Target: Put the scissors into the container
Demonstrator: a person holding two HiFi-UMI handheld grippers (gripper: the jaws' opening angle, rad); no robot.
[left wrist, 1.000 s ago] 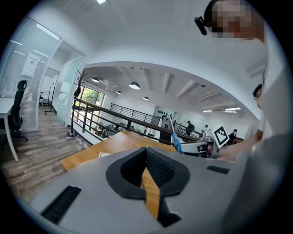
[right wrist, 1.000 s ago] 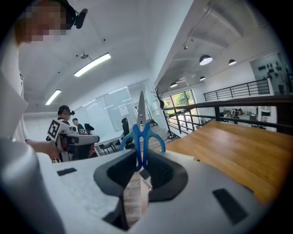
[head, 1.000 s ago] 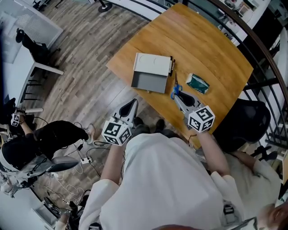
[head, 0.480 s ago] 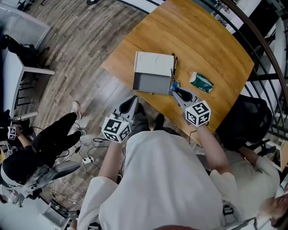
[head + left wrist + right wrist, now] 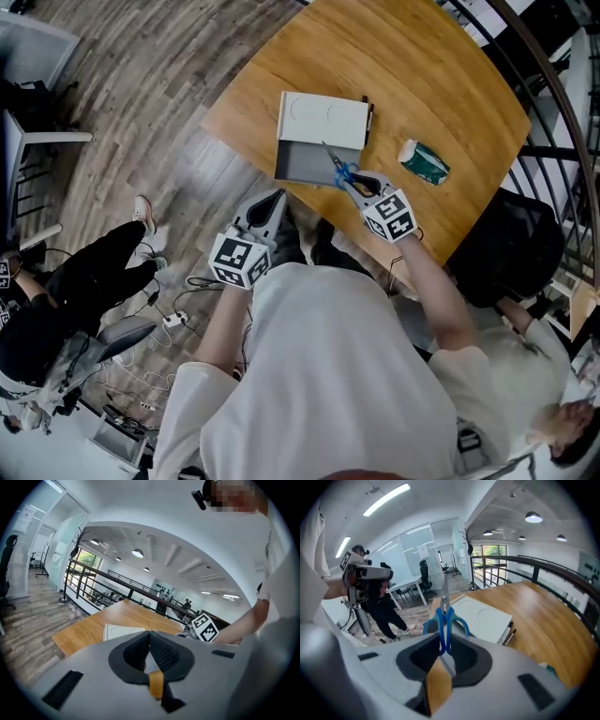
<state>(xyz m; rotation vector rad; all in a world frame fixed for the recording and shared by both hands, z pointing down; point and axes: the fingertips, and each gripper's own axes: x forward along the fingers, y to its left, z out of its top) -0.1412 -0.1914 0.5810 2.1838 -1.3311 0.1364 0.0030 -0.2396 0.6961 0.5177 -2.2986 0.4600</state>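
My right gripper (image 5: 359, 185) is shut on the blue-handled scissors (image 5: 341, 172) and holds them in the air over the near right corner of the container (image 5: 303, 170), a grey box with a white lid (image 5: 323, 119) lying open behind it. In the right gripper view the scissors (image 5: 445, 620) stand upright between the jaws, blades pointing up, with the white lid (image 5: 483, 617) beyond. My left gripper (image 5: 267, 208) hangs off the table's near edge, shut and holding nothing. The left gripper view shows its pads (image 5: 161, 651) meeting at the tip.
The wooden table (image 5: 441, 66) also carries a green packet (image 5: 426, 161) to the right of the container and dark pens (image 5: 368, 111) beside the lid. A black chair (image 5: 511, 246) stands at the right. A person in black (image 5: 84, 281) sits on the floor side, left.
The right gripper has lifted the scissors off the table and carried them left, from beside the container to above its grey box. The left gripper has hardly moved.
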